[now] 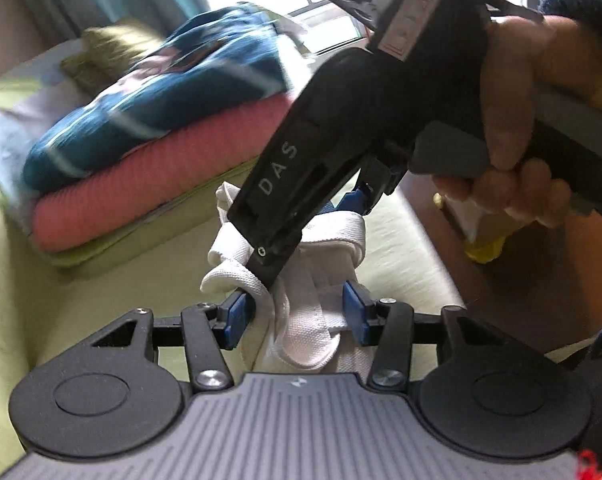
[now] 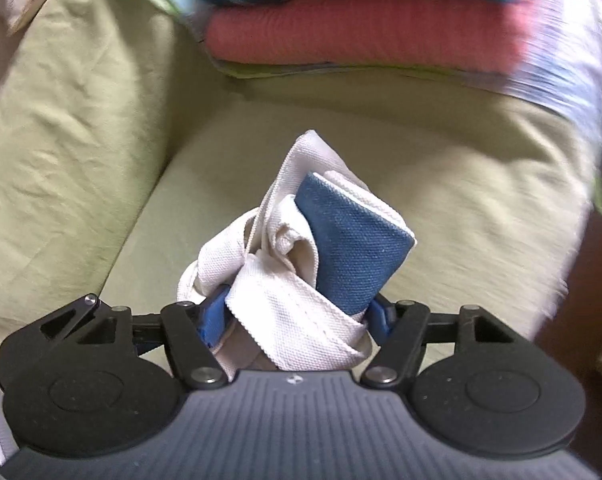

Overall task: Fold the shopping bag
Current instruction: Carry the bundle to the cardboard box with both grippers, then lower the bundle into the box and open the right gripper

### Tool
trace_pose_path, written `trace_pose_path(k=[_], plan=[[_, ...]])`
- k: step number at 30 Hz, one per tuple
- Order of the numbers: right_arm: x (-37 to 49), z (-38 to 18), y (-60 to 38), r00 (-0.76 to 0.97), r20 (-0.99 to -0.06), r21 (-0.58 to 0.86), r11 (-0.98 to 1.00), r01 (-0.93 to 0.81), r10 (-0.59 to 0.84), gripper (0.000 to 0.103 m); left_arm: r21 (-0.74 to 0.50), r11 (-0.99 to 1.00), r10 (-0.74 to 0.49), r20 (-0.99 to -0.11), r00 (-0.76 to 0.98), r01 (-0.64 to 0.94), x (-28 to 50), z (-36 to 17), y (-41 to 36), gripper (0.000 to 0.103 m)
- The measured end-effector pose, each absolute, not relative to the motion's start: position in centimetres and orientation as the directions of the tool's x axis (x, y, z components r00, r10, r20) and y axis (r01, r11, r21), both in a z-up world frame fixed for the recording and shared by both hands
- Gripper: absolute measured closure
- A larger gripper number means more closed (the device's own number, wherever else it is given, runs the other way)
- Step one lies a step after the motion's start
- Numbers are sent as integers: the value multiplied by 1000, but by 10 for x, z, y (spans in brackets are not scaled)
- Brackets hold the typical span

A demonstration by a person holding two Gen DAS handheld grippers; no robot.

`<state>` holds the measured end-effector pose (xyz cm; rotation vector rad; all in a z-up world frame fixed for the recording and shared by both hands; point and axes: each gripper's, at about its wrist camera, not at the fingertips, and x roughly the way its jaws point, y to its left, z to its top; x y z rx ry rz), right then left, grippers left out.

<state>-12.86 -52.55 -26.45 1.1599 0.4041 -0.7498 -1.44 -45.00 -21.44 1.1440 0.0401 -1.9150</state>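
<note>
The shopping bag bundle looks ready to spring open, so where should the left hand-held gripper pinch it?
Pinch the white strap band wrapped round the shopping bag, coming square-on from the open left hand-held gripper; that band probably holds the roll together. The right hand-held gripper already clamps the bundle.

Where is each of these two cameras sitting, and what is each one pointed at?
Left wrist view: sits on the left gripper, looking along its fingers at the shopping bag; the right gripper and the hand holding it show.
Right wrist view: sits on the right gripper, looking at the bundled bag; no hand shows.
Shared: the bag, the green cover and the pink folded cloth.
</note>
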Motion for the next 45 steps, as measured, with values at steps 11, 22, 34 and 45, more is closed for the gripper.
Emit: trace_pose_path(k=[11,22,34,45], plan=[[-319,-268,-485,528,-732,559,64,827,-430,38,262,-776,-558,-710,-430,574,-175,-236,-438,50],[-495,-284,-497,303,-866,327,7,945,-397,38,93,-859,-419,-694,-585,504,-355,-279,-453,49],[-527,-402,-532,186,-977,189,-26,982,-103,38,-161,-820,-179,-839,-514,549,-422,-390,-494,47],[-509,-449,-545,72,-997,73,28,997,30,38,-238,-769,-63,-895,-441,593,-439,-438,-515,47]])
